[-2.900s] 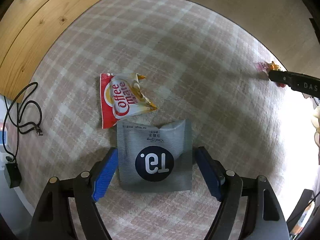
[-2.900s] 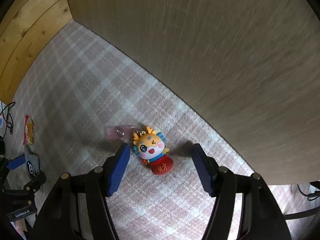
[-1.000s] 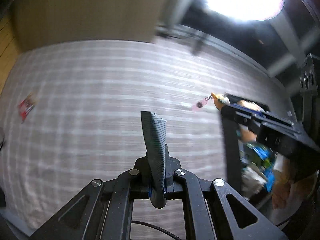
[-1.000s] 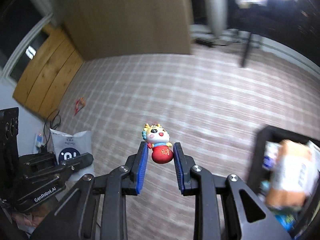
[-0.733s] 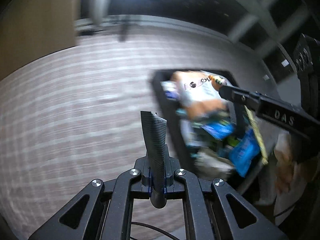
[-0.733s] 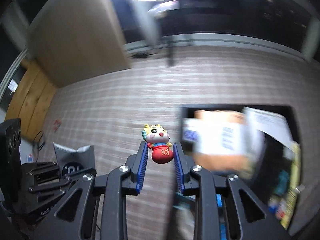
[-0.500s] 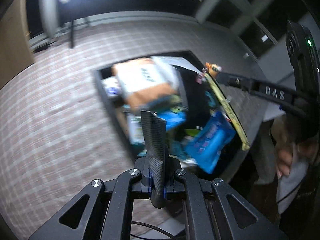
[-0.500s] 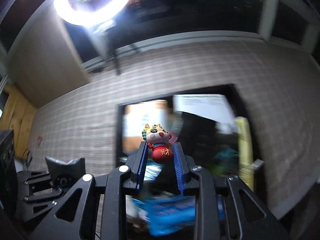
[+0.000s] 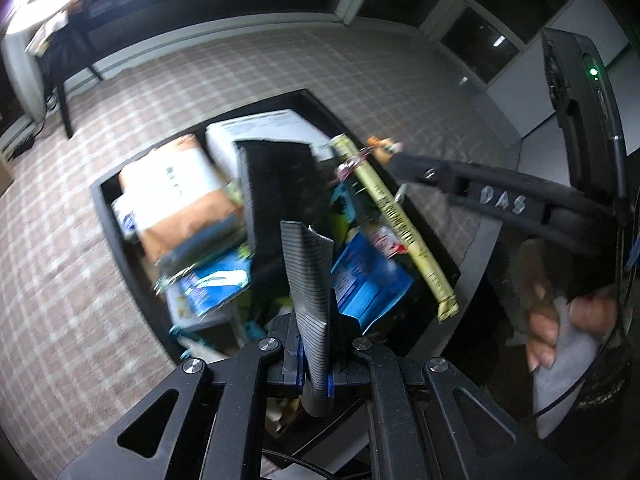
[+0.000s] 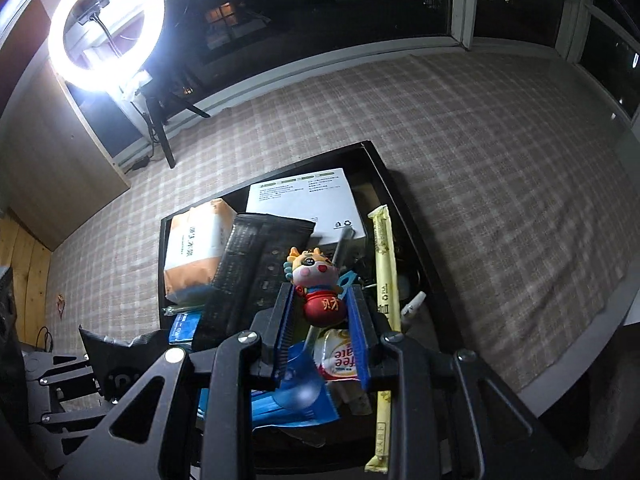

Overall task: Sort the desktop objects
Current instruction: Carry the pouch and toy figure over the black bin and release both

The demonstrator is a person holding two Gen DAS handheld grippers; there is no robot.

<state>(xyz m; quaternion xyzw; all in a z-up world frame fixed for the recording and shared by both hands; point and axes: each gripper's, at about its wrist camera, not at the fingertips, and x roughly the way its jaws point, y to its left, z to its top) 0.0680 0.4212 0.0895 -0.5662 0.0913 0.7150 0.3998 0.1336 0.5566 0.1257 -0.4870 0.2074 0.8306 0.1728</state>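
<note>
My left gripper [image 9: 312, 376] is shut on a grey striped sachet [image 9: 308, 284], held edge-on and upright above the black box [image 9: 108, 216]. My right gripper [image 10: 320, 320] is shut on a small cartoon dragon figurine [image 10: 318, 280] with a red body, over the same black box [image 10: 404, 208]. The right gripper's arm [image 9: 500, 204] crosses the left wrist view from the right, a hand [image 9: 560, 320] on its handle. The left gripper with the sachet [image 10: 116, 360] shows at the lower left of the right wrist view.
The box is crowded: an orange-and-white tissue pack [image 10: 196, 244], a white carton [image 10: 308, 204], a black pouch [image 10: 256, 268], a long yellow stick pack [image 10: 384, 264], blue packets [image 9: 368, 276], a Coffee-mate sachet [image 10: 340, 356]. Checked cloth [image 10: 500, 184] surrounds it. A ring light [image 10: 106, 26] stands behind.
Both grippers swung from the checked cloth to above the filled black box, still carrying the sachet and the figurine. The views rolled as they travelled.
</note>
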